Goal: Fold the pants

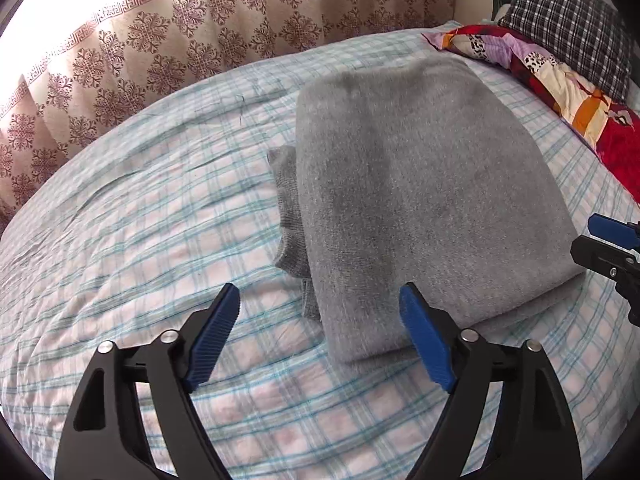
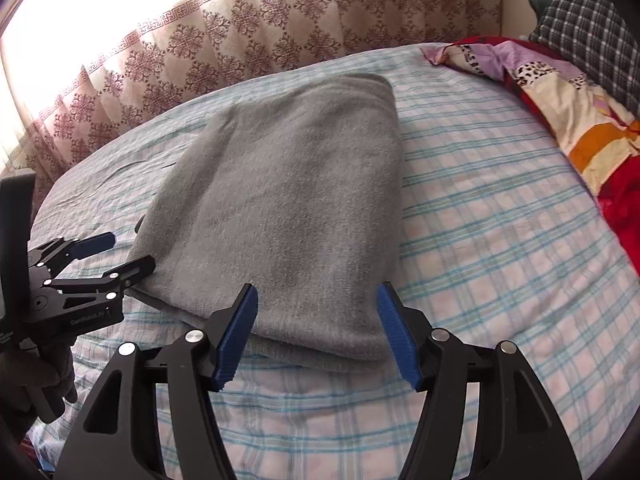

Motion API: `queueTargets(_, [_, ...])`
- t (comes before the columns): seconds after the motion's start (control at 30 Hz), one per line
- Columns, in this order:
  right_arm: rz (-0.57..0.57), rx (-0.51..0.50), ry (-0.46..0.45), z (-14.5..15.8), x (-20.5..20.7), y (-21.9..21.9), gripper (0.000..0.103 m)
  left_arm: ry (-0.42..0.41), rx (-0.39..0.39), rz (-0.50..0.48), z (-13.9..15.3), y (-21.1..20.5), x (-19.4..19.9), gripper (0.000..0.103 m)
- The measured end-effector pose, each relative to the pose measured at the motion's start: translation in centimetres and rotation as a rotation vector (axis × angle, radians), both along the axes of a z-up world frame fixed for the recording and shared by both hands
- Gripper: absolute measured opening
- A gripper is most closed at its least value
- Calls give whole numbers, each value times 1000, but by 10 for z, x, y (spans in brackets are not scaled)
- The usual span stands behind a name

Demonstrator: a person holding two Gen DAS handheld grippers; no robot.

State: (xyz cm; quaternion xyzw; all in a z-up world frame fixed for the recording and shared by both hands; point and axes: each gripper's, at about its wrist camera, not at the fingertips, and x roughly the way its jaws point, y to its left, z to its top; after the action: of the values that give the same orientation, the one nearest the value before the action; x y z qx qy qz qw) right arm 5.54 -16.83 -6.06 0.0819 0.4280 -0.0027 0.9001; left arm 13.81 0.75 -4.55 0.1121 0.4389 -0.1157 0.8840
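Note:
The grey pants (image 1: 420,200) lie folded into a thick rectangle on the checked bed sheet (image 1: 140,220); a ribbed cuff (image 1: 288,208) sticks out from under their left side. They also show in the right wrist view (image 2: 288,208). My left gripper (image 1: 320,304) is open and empty, just in front of the pants' near left corner. My right gripper (image 2: 316,304) is open and empty, in front of the pants' near edge. The left gripper also shows in the right wrist view (image 2: 116,252), beside the pants' left edge.
A patchwork quilt (image 1: 560,92) and a dark checked pillow (image 1: 572,20) lie at the bed's right end. A patterned curtain (image 1: 180,32) hangs behind the bed. The sheet (image 2: 500,240) stretches right of the pants.

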Motion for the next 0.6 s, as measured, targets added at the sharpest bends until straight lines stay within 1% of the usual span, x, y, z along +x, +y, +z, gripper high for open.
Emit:
queueTargets(0.03, [-9, -15, 3, 2, -2, 0, 69, -9, -1, 2, 3, -1, -2, 88])
queueTargets(0.07, [-16, -24, 1, 4, -4, 0, 79, -25, 1, 4, 9, -4, -6, 90])
queueTargets(0.1, [-28, -43, -2, 7, -8, 1, 82, -39, 2, 4, 13, -7, -9, 93])
queueTargets(0.2, [-55, -107, -20, 14, -18, 4, 84, -89, 19, -5, 25, -15, -18, 97])
queueTargets(0.27, [-68, -127, -30, 18, -22, 4, 90, -114, 36, -13, 32, -21, -22, 99])
queueTargets(0.43, [-109, -139, -71, 29, -29, -3, 90, -126, 61, -5, 41, -29, -26, 100])
queueTargets(0.6, [-122, -142, -86, 32, -31, -6, 90, -142, 89, 18, 48, -34, -30, 100])
